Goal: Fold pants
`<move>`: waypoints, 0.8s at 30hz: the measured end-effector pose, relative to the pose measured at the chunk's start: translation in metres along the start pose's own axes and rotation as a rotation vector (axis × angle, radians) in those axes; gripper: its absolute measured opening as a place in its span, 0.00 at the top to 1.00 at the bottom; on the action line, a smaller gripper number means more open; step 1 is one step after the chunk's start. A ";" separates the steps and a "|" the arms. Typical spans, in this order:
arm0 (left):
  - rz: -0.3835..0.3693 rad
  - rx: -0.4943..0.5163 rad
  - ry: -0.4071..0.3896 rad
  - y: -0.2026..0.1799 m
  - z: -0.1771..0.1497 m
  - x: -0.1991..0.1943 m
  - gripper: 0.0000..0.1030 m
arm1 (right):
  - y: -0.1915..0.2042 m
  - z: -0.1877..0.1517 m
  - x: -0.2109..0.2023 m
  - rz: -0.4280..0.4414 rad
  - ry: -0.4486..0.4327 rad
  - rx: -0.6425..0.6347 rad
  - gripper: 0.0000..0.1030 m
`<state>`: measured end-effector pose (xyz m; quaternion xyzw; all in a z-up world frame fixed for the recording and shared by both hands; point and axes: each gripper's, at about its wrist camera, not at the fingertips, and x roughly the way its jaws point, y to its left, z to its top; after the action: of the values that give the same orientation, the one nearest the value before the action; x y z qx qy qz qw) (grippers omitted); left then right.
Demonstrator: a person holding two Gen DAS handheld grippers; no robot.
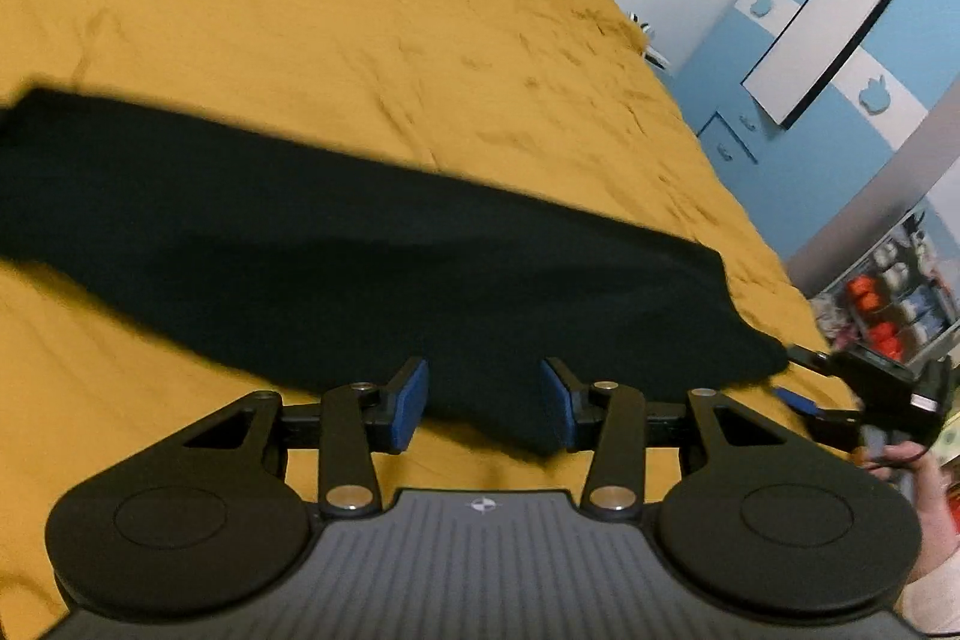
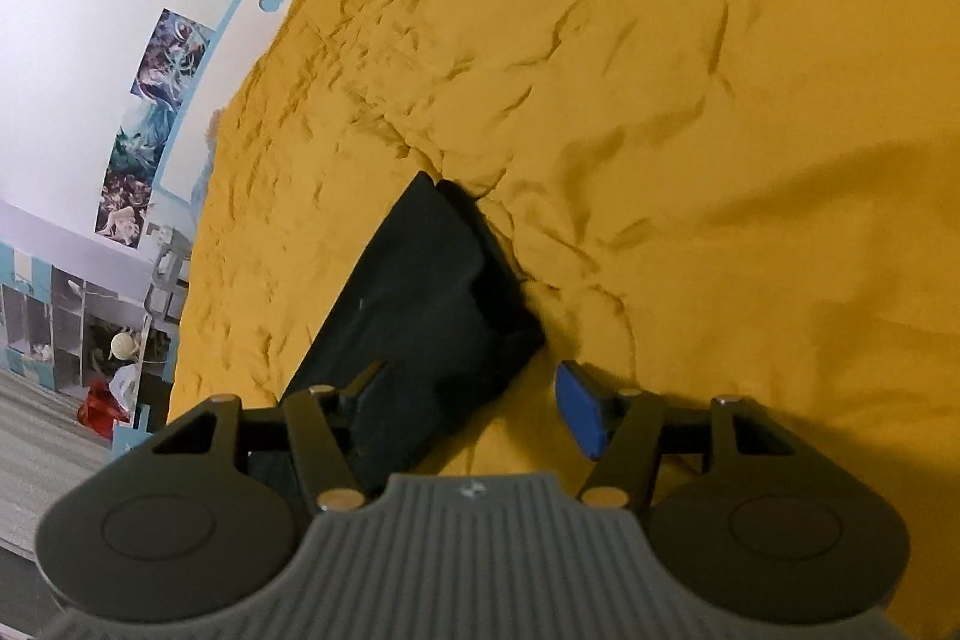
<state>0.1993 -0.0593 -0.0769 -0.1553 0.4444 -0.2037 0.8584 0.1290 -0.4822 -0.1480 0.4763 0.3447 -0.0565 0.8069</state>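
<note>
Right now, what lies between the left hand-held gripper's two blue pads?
In the left wrist view, the near edge of the black pants lies between the open left hand-held gripper pads, over the yellow bedspread.

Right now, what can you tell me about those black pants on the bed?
The pants are plain black, soft-looking cloth, with no pattern that shows. They lie stretched in a long band across the mustard-yellow bedspread, which they rest on. In the right wrist view one end looks doubled over, with layered edges showing. The left hand-held gripper is open with a low edge of the cloth between its blue pads. The right hand-held gripper is open too, at the pants' end; whether it touches them is unclear.
</note>
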 end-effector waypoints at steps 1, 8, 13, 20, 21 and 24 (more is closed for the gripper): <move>-0.014 -0.021 0.013 -0.001 -0.005 0.006 0.50 | 0.001 0.000 0.003 0.012 0.002 0.002 0.45; -0.063 -0.184 0.046 -0.003 -0.025 0.049 0.50 | -0.008 0.000 0.011 0.030 -0.020 0.063 0.49; -0.047 -0.241 0.052 -0.004 -0.034 0.067 0.86 | -0.020 0.006 0.019 0.065 -0.043 0.150 0.70; -0.065 -0.214 0.022 -0.020 -0.020 0.040 0.92 | -0.008 0.021 -0.006 0.112 -0.101 0.108 0.98; -0.062 -0.188 0.044 -0.025 -0.019 0.037 0.92 | -0.006 0.023 -0.009 0.101 -0.104 0.088 0.98; -0.025 -0.146 0.089 -0.028 -0.026 0.047 0.92 | -0.014 0.023 0.000 0.027 -0.066 0.074 0.98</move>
<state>0.1961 -0.1090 -0.1118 -0.2141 0.4939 -0.1882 0.8215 0.1347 -0.5085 -0.1505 0.5083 0.3093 -0.0738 0.8003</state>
